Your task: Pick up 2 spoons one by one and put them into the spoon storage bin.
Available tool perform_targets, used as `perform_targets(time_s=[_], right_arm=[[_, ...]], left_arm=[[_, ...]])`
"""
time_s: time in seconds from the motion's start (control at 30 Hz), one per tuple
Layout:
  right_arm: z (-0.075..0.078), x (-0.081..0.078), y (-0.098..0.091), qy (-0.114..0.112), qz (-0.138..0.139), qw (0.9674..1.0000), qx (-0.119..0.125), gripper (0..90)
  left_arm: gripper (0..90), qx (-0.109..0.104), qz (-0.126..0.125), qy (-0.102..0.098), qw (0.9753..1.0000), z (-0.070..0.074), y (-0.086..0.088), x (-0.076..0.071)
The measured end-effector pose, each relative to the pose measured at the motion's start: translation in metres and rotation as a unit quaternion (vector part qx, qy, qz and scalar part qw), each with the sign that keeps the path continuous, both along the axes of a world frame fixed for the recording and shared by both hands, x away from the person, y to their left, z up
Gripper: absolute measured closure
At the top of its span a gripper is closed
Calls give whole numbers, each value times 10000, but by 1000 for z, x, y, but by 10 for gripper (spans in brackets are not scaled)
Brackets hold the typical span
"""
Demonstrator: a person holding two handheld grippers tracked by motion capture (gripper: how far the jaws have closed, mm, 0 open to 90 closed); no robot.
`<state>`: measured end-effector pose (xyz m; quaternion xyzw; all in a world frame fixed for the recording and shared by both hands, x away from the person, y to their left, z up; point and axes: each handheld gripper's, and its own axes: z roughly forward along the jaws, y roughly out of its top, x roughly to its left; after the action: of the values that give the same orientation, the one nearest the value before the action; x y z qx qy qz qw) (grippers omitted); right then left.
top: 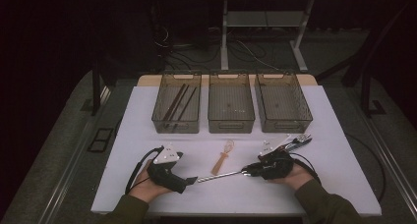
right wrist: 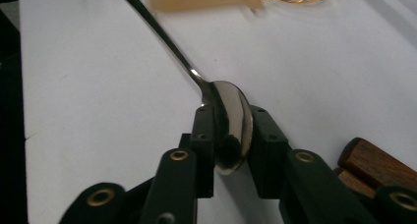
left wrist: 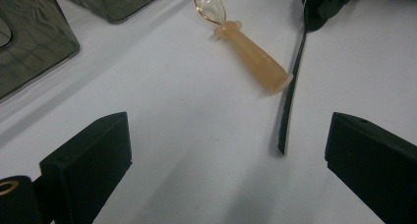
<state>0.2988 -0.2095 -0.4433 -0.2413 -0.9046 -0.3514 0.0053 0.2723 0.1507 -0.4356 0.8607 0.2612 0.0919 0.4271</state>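
A metal spoon (top: 221,175) lies on the white table top (top: 147,194), its handle pointing left. My right gripper (top: 248,171) is shut on its bowl (right wrist: 233,121), with both pads against the bowl's sides. In the right gripper view the right gripper (right wrist: 232,117) holds the bowl on edge. My left gripper (top: 189,180) rests just left of the handle's end, jaws wide open with nothing between them. Through the left gripper (left wrist: 231,155) I see the spoon handle (left wrist: 290,106) and a small spoon with a tan handle and clear bowl (left wrist: 246,47).
Three translucent bins stand in a row at the back: the left bin (top: 160,117) holds dark chopsticks, then the middle bin (top: 231,122) and the right bin (top: 305,117). A fork and other cutlery (top: 297,140) lie behind my right hand. Wooden handles (right wrist: 378,165) lie beside the right gripper.
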Motion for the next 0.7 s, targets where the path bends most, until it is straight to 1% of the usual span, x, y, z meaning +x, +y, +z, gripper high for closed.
perform_targets(time_s=[0.07, 0.1, 0.13, 0.17, 0.2, 0.7], right_arm=[[0, 0, 0, 32, 70, 10000, 10, 786], [0, -1, 0, 56, 149, 9999, 13, 810], [-1, -2, 2, 115, 239, 9996, -20, 815], [-1, -3, 3, 1, 270, 9996, -79, 820], [-1, -3, 3, -24, 286, 9995, -109, 837], [0, -4, 4, -33, 297, 9995, -118, 843]], left_arm=[[24, 1, 1, -1, 10000, 0, 0, 0], [25, 4, 2, -1, 10000, 0, 0, 0], [25, 3, 1, -1, 10000, 0, 0, 0], [25, 6, 0, -3, 10000, 0, 0, 0], [25, 1, 2, -1, 10000, 0, 0, 0], [25, 16, -4, -8, 10000, 0, 0, 0]])
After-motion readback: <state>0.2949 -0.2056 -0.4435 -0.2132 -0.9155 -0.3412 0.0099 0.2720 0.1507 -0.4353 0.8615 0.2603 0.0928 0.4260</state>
